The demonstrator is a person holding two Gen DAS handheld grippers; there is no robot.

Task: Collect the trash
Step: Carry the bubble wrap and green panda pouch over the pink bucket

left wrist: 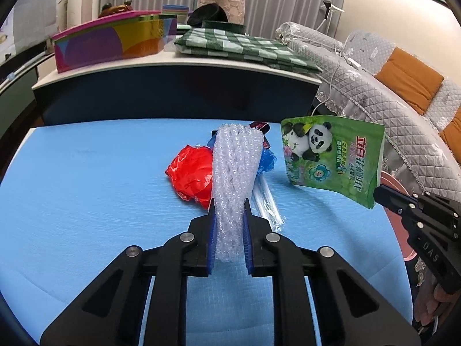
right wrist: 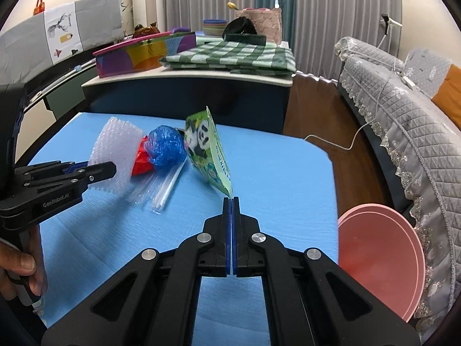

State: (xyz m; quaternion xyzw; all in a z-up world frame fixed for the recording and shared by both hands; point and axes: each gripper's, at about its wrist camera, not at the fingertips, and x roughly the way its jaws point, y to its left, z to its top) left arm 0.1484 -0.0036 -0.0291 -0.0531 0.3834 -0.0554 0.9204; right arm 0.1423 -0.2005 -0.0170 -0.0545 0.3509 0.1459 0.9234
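Note:
On the blue table (left wrist: 86,178) (right wrist: 273,167) lies a heap of trash. My left gripper (left wrist: 229,210) (right wrist: 111,168) is shut on a white bubble wrap piece (left wrist: 234,167) (right wrist: 115,150), its blue pads pressing both sides. My right gripper (right wrist: 231,200) (left wrist: 377,194) is shut on the corner of a green panda pouch (right wrist: 209,150) (left wrist: 331,158), which hangs lifted off the table. A red plastic bag (left wrist: 191,176) (right wrist: 141,161), a blue plastic bag (right wrist: 167,147) (left wrist: 266,160) and clear straw wrappers (right wrist: 164,184) (left wrist: 268,201) lie between them.
A pink round bin (right wrist: 380,259) stands right of the table, beside a grey quilted sofa (right wrist: 403,109) (left wrist: 374,92). Behind the table a cabinet (left wrist: 173,66) holds a colourful box (left wrist: 109,40) and a green checked cloth (left wrist: 245,49). A hand (right wrist: 20,271) holds the left gripper's handle.

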